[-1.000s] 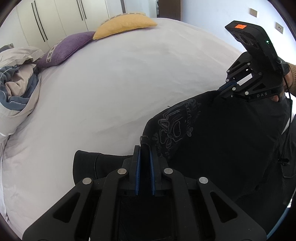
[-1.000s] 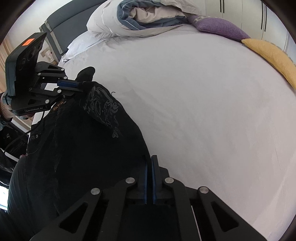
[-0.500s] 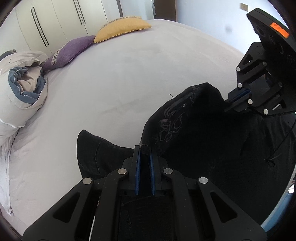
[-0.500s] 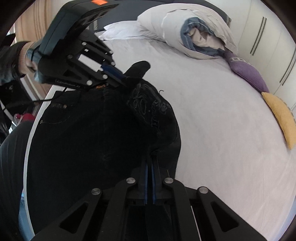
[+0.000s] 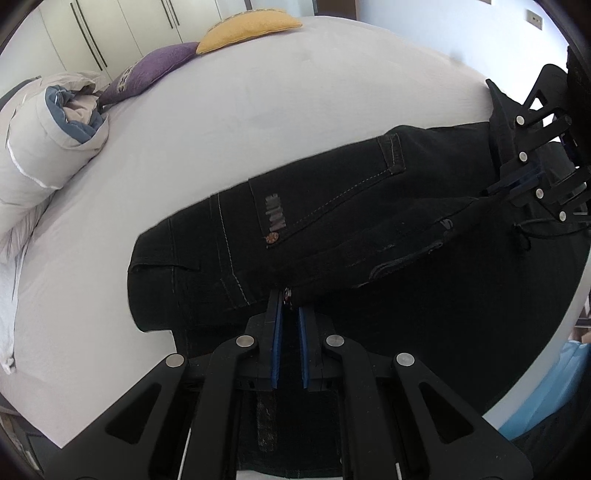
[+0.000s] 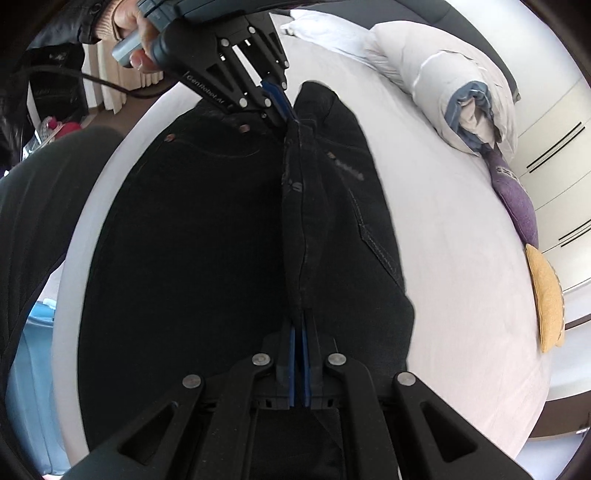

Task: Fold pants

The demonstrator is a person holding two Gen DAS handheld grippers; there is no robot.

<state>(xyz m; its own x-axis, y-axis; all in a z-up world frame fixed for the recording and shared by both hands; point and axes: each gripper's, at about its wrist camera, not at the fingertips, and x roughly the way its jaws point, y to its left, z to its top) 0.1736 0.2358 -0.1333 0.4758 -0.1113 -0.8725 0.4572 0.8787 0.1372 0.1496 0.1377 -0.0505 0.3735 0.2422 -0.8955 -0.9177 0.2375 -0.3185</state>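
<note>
- while both tools reach over the near edge of the bed, the left gripper and the right gripper each pinch the same raised ridge of black cloth, one at each end of it.
- the left gripper comes in low from the person's side; its blue pads are close together and clamped on a fold of the pants.
- the right gripper points along the ridge toward the other tool, its pads are pressed together on the cloth too. in the left view it shows at the right border, partly cut off.
- the person's hand grips the handle of the left tool at the top of the right view.
- the pants are black jeans, lying across the near part of the white bed, one half lifted and drawn over the other along the ridge.
- pale stitching, a pocket corner and a small copper rivet show on the top layer.
- a rolled duvet, a purple cushion and a yellow cushion lie at the far side, well apart from the pants.
</note>
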